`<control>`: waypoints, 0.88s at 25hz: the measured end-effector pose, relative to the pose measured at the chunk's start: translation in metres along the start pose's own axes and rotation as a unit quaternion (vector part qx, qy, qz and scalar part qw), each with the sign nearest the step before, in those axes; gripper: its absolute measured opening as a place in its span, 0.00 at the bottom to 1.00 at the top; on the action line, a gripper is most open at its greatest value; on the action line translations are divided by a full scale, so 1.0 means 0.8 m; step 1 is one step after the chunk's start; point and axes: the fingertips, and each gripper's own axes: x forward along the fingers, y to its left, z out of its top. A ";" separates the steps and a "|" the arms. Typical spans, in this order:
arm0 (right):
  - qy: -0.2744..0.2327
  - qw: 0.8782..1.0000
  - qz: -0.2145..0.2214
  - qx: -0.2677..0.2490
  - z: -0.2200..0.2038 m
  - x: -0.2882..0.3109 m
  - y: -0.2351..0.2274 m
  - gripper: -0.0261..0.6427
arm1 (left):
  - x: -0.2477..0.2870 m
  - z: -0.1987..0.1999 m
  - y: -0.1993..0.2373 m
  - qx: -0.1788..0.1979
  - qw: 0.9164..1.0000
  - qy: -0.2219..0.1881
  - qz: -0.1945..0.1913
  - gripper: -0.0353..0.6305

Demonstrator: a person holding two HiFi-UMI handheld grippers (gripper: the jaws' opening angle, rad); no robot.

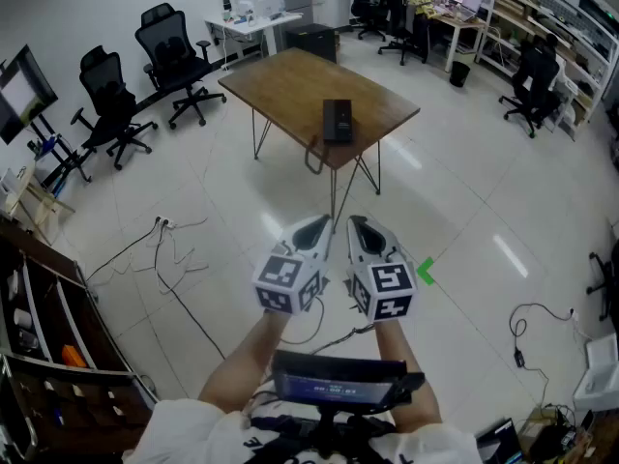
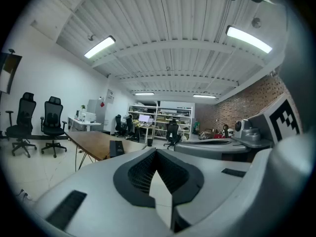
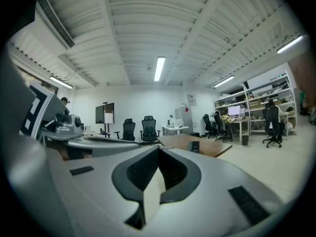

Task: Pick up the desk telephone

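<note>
The desk telephone (image 1: 337, 121) is a black unit lying on a brown wooden table (image 1: 290, 85) with thin metal legs, some way ahead of me across the floor. Both grippers are held side by side in front of me, well short of the table and apart from the phone. My left gripper (image 1: 312, 232) and right gripper (image 1: 366, 235) are shut with nothing between their jaws. In the left gripper view the telephone (image 2: 116, 147) shows small on the table (image 2: 94, 141) beyond the closed jaws. The right gripper view shows the telephone (image 3: 195, 146) far off too.
Black office chairs (image 1: 174, 56) stand left of the table, and more chairs and desks (image 1: 455, 8) line the back. Loose cables (image 1: 169, 259) trail on the floor at left. A green tape mark (image 1: 425, 272) lies near my right gripper. Dark shelving (image 1: 39, 336) runs along the left.
</note>
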 end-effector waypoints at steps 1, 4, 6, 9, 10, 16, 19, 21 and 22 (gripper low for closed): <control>0.000 1.000 0.002 0.000 -0.001 -0.002 -0.002 0.04 | 0.002 -0.001 -0.004 0.001 1.000 0.001 0.001 0.06; 0.000 1.000 0.006 -0.001 -0.003 -0.010 -0.012 0.04 | 0.011 -0.004 -0.017 0.002 1.000 0.002 0.002 0.06; -0.003 1.000 0.007 -0.001 -0.002 -0.015 -0.020 0.04 | 0.017 -0.006 -0.027 0.001 1.000 0.003 0.001 0.06; -0.005 1.000 0.013 -0.001 -0.002 -0.020 -0.026 0.04 | 0.023 -0.007 -0.036 0.004 1.000 0.003 0.002 0.06; -0.005 1.000 0.016 -0.001 -0.002 -0.022 -0.028 0.04 | 0.025 -0.007 -0.039 0.004 1.000 0.003 0.003 0.06; -0.006 1.000 0.022 -0.004 0.000 -0.030 -0.044 0.04 | 0.036 -0.002 -0.056 0.013 1.000 0.002 0.009 0.06; -0.007 1.000 0.023 -0.002 0.000 -0.031 -0.051 0.04 | 0.038 -0.001 -0.061 0.014 1.000 0.001 0.010 0.06; -0.009 1.000 0.023 -0.002 0.001 -0.031 -0.053 0.04 | 0.039 -0.002 -0.061 0.015 1.000 0.001 0.012 0.06; -0.011 1.000 0.022 -0.002 0.002 -0.031 -0.054 0.04 | 0.041 -0.003 -0.062 0.014 1.000 0.001 0.012 0.06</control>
